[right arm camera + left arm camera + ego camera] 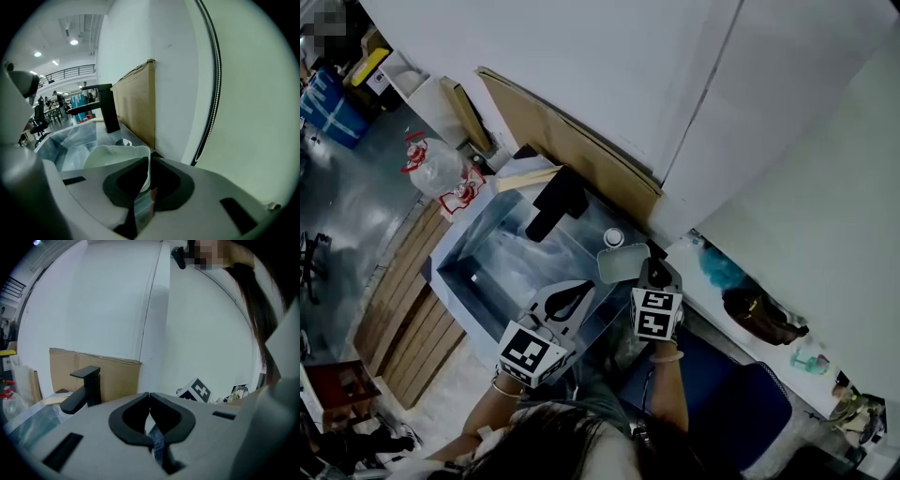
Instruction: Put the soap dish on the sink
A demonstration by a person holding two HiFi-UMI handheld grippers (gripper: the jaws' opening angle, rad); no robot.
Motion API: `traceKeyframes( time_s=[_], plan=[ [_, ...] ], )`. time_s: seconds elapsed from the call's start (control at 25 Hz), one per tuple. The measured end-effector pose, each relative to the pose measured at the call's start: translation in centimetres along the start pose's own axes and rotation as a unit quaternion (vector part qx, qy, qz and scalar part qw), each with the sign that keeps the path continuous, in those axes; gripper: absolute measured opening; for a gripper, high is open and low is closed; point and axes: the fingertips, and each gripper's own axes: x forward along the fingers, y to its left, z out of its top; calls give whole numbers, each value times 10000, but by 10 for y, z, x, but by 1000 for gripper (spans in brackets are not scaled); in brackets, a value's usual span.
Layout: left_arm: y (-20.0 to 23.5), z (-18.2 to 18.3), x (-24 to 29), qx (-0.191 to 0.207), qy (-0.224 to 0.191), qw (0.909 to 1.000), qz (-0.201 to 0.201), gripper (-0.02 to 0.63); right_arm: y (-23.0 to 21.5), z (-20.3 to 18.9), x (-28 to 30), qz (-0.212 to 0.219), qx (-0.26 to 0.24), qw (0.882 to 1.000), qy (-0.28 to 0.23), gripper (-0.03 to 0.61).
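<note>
The pale soap dish (619, 264) hangs over the back right corner of the steel sink (492, 246). My right gripper (645, 272) is shut on the dish's near rim. In the right gripper view the dish (117, 158) fills the space ahead of the right gripper (147, 164), whose jaws pinch its thin wall. My left gripper (581, 292) hovers over the sink's near right edge, shut with nothing in it. In the left gripper view the left gripper (149, 399) has its jaw tips touching. The black faucet (555, 202) stands at the sink's back.
A small round cap (613, 237) sits on the sink rim by the dish. Cardboard (572, 150) leans on the white wall behind the sink. Wooden pallets (408, 309) lie to the left. A shelf at right holds a dark bag (764, 317).
</note>
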Motion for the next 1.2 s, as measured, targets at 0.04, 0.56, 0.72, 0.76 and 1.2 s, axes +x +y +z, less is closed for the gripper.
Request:
traceKeyframes(
  time_s=[0.04,0.56,0.72,0.76,1.2],
  plan=[
    [0,0,-1,11,-7,10000,2,9,0,2,-2,-1,1,10000,-34,32],
    [-11,5,-38,117,-229,9997,-57,9,17,13,-42,-171,69,9992,-354,32],
    [-13,9,-56,158,-348,9992,-69,9,28,15,-59,-259,138,9986,-449,32],
    [-14,10,-61,174,-383,9991,-61,9,31,16,-65,-271,145,9983,-498,32],
    [-24,17,-117,317,-707,9970,-79,9,72,25,-117,-363,113,9952,-907,26]
  ],
)
